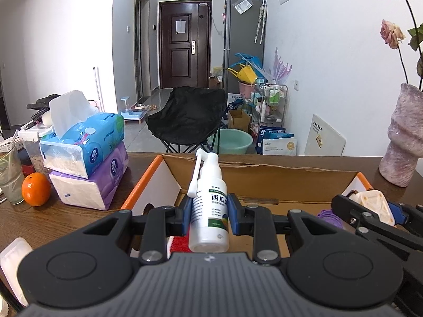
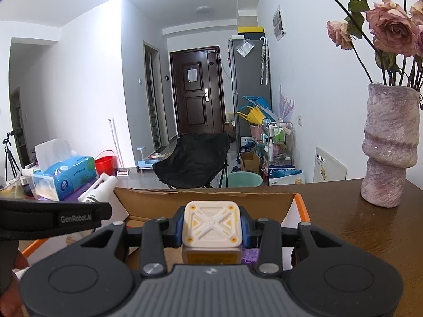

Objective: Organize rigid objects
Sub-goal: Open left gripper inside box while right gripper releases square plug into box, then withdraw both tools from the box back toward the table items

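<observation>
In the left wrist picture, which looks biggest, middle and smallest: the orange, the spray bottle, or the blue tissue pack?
1. Blue tissue pack, clearly the largest.
2. Spray bottle, though it sits nearest the camera, so it looks bigger than it is.
3. Orange, the smallest.

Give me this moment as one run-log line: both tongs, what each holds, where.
left tongs: shut on spray bottle | right tongs: shut on white square block | both over open cardboard box | nothing released yet

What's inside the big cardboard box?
Inside the cardboard box I can see a purple thing, something red and bare cardboard floor. The grippers, the spray bottle and the cream block they hold cover the rest.
</observation>
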`<move>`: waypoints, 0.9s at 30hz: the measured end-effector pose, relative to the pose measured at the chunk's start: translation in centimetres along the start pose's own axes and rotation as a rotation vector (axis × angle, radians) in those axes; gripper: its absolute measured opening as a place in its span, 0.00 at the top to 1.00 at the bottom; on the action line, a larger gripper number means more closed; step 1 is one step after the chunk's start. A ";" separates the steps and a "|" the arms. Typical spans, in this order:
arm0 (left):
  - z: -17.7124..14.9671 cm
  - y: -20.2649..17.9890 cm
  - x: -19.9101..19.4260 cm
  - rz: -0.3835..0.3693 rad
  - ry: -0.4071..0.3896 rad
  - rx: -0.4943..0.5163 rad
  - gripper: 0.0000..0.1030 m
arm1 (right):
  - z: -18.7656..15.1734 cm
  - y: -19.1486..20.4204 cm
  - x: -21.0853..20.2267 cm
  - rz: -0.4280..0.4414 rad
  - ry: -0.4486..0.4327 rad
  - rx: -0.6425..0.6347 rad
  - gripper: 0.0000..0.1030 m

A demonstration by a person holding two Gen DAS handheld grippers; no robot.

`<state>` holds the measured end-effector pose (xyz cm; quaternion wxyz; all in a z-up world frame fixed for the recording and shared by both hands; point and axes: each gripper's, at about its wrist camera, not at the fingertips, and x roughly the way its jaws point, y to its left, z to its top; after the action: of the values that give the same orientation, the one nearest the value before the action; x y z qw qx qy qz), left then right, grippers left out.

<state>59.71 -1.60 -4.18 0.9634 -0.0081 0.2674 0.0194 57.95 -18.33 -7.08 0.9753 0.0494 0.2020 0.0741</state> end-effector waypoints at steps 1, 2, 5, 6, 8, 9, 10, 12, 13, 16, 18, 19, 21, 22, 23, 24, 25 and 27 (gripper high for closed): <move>0.0 0.0 0.1 0.002 0.003 0.002 0.72 | 0.0 0.0 0.1 -0.001 0.003 -0.001 0.63; 0.0 0.0 0.1 0.004 0.005 0.004 0.72 | 0.0 0.0 0.2 -0.002 0.007 -0.001 0.63; 0.0 0.0 0.3 0.011 0.020 0.008 0.72 | -0.2 0.1 0.2 0.000 0.019 -0.005 0.63; 0.0 0.1 0.3 0.011 0.026 0.008 0.72 | -0.2 0.1 0.2 0.000 0.021 -0.007 0.63; 0.1 0.1 0.2 0.018 0.033 0.002 0.63 | -0.2 0.1 0.2 -0.003 0.025 -0.006 0.63; 0.1 0.2 0.0 0.021 0.030 0.002 0.58 | -0.1 0.0 0.2 -0.005 0.033 -0.004 0.63; 0.1 0.2 -0.2 0.024 0.023 0.002 0.43 | -0.1 -0.1 0.2 -0.008 0.041 0.000 0.62; 0.2 0.3 -0.6 0.030 0.007 -0.008 0.20 | 0.0 -0.2 0.1 -0.029 0.040 0.010 0.47; 0.3 0.4 -0.8 0.030 -0.001 -0.012 0.18 | 0.1 -0.3 0.0 -0.041 0.040 0.014 0.34; 0.4 0.4 -1.0 0.037 0.000 -0.017 0.08 | 0.4 -0.7 -0.4 -0.066 0.019 0.029 0.20; 0.5 0.4 -1.0 0.045 -0.002 -0.021 0.02 | 0.5 -0.8 -0.6 -0.071 0.018 0.032 0.15; 0.5 0.5 -1.0 0.046 -0.002 -0.020 0.01 | 0.6 -0.8 -0.5 -0.074 0.019 0.034 0.11; 0.5 0.4 -1.1 0.052 -0.003 -0.021 0.00 | 0.6 -0.9 -0.5 -0.079 0.018 0.034 0.07; 0.5 0.4 -1.1 0.054 -0.003 -0.021 0.00 | 0.6 -1.0 -0.6 -0.081 0.018 0.033 0.04; 0.5 0.4 -1.1 0.051 -0.001 -0.022 0.00 | 0.6 -1.0 -0.6 -0.085 0.016 0.034 0.03; 0.5 0.5 -1.0 0.050 0.000 -0.024 0.00 | 0.6 -1.0 -0.6 -0.087 0.014 0.036 0.02; 0.5 0.5 -1.0 0.050 0.001 -0.026 0.00 | 0.6 -1.1 -0.7 -0.087 0.013 0.038 0.02; 0.5 0.6 -1.1 0.053 0.002 -0.027 0.00 | 0.6 -1.1 -0.7 -0.089 0.013 0.039 0.02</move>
<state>59.06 -1.03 -3.18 0.9620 -0.0142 0.2682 0.0483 57.69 -19.56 -6.41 0.9752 0.0587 0.2116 0.0269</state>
